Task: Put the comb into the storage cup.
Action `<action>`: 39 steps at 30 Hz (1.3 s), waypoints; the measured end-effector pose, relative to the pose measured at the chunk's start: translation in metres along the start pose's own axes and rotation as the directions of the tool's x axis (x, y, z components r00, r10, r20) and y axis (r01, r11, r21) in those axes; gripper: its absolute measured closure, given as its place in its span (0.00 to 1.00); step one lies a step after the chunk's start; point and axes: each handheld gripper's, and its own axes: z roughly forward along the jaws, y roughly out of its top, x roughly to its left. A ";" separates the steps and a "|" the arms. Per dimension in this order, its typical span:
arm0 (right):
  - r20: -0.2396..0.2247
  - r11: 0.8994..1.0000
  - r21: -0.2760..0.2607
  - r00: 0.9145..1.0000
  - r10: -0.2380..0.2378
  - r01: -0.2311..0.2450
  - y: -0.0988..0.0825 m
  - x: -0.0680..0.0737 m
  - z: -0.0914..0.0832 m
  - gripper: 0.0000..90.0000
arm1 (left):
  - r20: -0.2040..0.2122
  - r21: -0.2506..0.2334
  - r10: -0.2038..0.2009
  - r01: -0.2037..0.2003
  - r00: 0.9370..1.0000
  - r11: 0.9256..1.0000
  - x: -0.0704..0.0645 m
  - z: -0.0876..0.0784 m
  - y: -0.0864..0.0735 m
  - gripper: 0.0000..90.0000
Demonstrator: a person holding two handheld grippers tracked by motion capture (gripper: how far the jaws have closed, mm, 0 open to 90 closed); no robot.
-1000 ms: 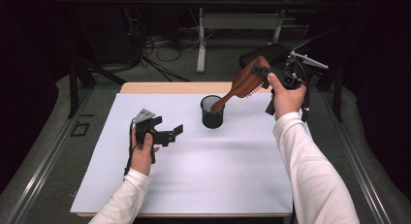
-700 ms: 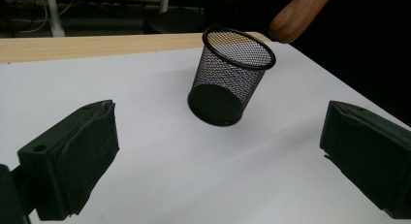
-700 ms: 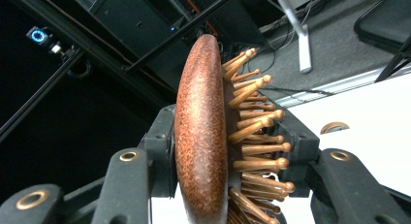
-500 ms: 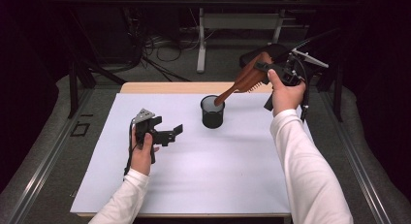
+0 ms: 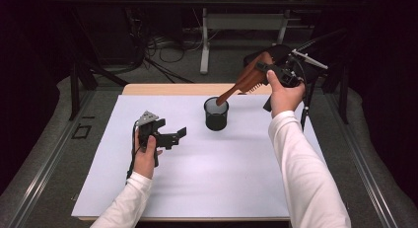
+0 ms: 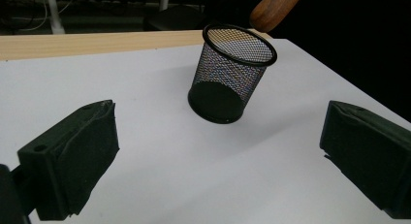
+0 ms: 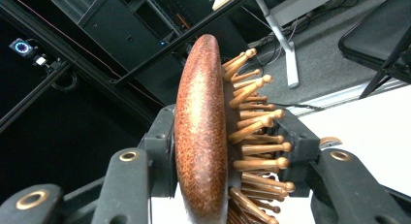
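Note:
A dark brown wooden hairbrush (image 5: 249,80) with wooden pins hangs tilted above the table's far right. My right gripper (image 5: 261,70) is shut on its head; in the right gripper view the hairbrush (image 7: 203,132) is clamped edge-on in my right gripper (image 7: 230,151). Its handle slants down-left, the tip just over the rim of a black mesh cup (image 5: 216,113), which stands upright on the white sheet (image 5: 197,178). My left gripper (image 5: 176,137) hovers low to the cup's left, open with nothing in it, and points at the cup (image 6: 228,73). The handle tip (image 6: 276,3) shows above it.
The white sheet covers most of a wooden table, whose bare strip (image 5: 172,89) shows along the far edge. Beyond stand a desk frame (image 5: 204,45), floor cables (image 5: 162,50) and a dark chair (image 7: 378,35). Metal rails run along both sides of the table.
The brush's handle tip has risen slightly, from inside the cup's mouth to just over its rim. The left gripper has not moved.

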 end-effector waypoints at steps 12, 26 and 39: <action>0.001 0.999 -0.014 0.999 -0.052 0.052 -0.010 0.009 0.008 0.56 | 0.000 -0.003 -0.001 0.001 1.000 1.000 0.001 -0.001 0.000 0.00; 0.007 0.997 -0.011 0.997 -0.073 0.073 -0.017 0.013 0.015 0.56 | -0.001 -0.003 -0.005 0.005 1.000 1.000 0.001 -0.001 0.000 0.00; 0.019 0.996 -0.026 0.996 -0.085 0.086 -0.021 0.012 0.020 0.56 | 0.001 0.000 -0.004 0.004 1.000 1.000 0.000 -0.001 0.000 0.00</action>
